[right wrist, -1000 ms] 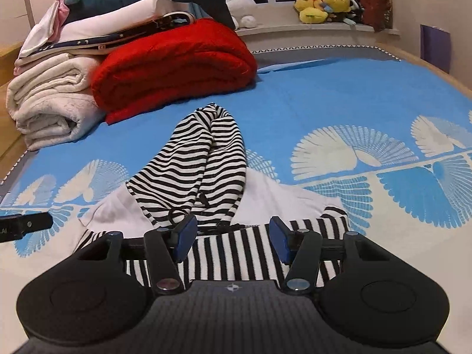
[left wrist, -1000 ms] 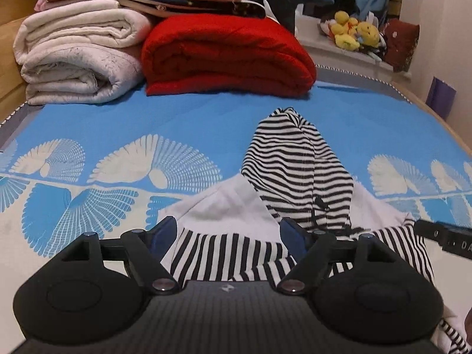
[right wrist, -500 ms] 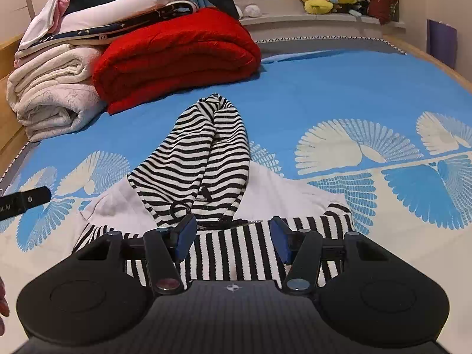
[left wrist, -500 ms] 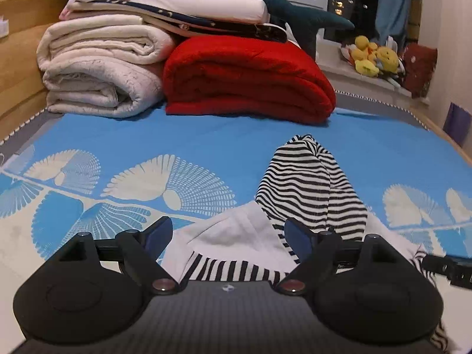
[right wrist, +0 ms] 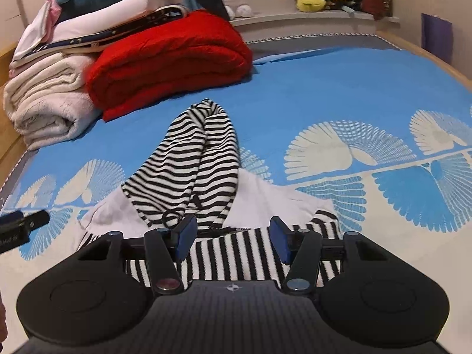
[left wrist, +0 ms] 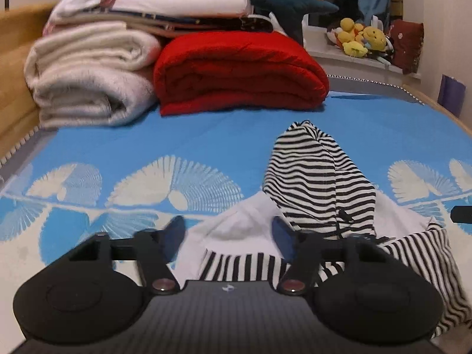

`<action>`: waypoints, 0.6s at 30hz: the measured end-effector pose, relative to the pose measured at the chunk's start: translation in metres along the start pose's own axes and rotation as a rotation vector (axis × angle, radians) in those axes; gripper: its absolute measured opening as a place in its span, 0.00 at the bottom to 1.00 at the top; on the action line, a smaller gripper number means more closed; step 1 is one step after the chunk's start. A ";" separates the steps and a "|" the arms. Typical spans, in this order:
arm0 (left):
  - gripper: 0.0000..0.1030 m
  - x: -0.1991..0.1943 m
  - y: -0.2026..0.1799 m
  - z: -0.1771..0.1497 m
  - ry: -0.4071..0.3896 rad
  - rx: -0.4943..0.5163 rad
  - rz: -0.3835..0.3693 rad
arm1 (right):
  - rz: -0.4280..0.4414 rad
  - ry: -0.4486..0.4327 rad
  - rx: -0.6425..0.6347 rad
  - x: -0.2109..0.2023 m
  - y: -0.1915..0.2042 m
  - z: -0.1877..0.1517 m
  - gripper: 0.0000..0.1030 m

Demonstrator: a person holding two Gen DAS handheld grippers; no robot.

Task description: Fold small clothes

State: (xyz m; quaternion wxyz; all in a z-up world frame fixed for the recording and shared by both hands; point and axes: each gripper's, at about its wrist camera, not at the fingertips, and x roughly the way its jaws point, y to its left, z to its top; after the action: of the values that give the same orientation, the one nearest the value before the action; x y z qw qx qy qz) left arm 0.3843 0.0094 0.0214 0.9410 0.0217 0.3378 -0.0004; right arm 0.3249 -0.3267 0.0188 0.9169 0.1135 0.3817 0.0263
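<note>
A small hooded garment (left wrist: 318, 177), black-and-white striped with a white body, lies flat on the blue patterned bedspread (left wrist: 177, 135), hood pointing away. My left gripper (left wrist: 227, 233) hovers at its near left edge. The jaws are closing, white cloth shows in the gap, and the pads do not press on it. My right gripper (right wrist: 233, 237) stands open over the striped hem of the garment (right wrist: 191, 162). Its jaws close slightly and grip nothing. A black tip of the left gripper (right wrist: 20, 224) shows at the left edge of the right wrist view.
A folded red blanket (left wrist: 242, 70) and stacked cream blankets (left wrist: 88, 79) with a dark plush shark on top fill the far end of the bed. Yellow plush toys (left wrist: 362, 41) sit on the windowsill. A wooden bed frame (left wrist: 11, 88) runs along the left.
The left gripper's jaws have drawn closer together around the garment's white edge. The right gripper and the garment have stayed as they were.
</note>
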 end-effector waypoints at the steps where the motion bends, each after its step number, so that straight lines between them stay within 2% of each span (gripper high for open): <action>1: 0.49 0.003 0.003 0.002 0.017 -0.022 -0.017 | 0.002 0.002 0.010 0.000 -0.001 0.002 0.48; 2: 0.45 0.008 0.006 0.005 0.034 -0.045 -0.032 | 0.009 0.004 0.019 0.000 -0.003 0.004 0.41; 3: 0.36 0.013 0.007 0.010 0.048 -0.060 -0.045 | 0.015 0.006 0.028 -0.001 -0.004 0.006 0.38; 4: 0.27 0.019 0.006 0.015 0.059 -0.063 -0.056 | 0.019 0.008 0.037 -0.001 -0.005 0.008 0.29; 5: 0.22 0.026 0.003 0.021 0.068 -0.060 -0.067 | 0.022 0.012 0.045 -0.001 -0.006 0.010 0.18; 6: 0.15 0.034 0.000 0.027 0.073 -0.057 -0.073 | 0.024 0.015 0.049 -0.001 -0.006 0.012 0.14; 7: 0.14 0.042 -0.004 0.034 0.077 -0.056 -0.081 | 0.023 0.016 0.050 -0.001 -0.006 0.014 0.06; 8: 0.14 0.052 -0.008 0.041 0.083 -0.060 -0.089 | 0.019 0.017 0.052 -0.001 -0.006 0.016 0.04; 18: 0.15 0.194 -0.055 0.100 0.187 -0.120 -0.178 | 0.051 0.071 0.097 0.006 -0.018 0.020 0.05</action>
State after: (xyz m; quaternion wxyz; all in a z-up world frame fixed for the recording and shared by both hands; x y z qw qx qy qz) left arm 0.5969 -0.0472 -0.0270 0.9012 -0.0646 0.4242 -0.0616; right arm 0.3427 -0.3468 0.0237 0.8952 0.1665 0.4119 0.0352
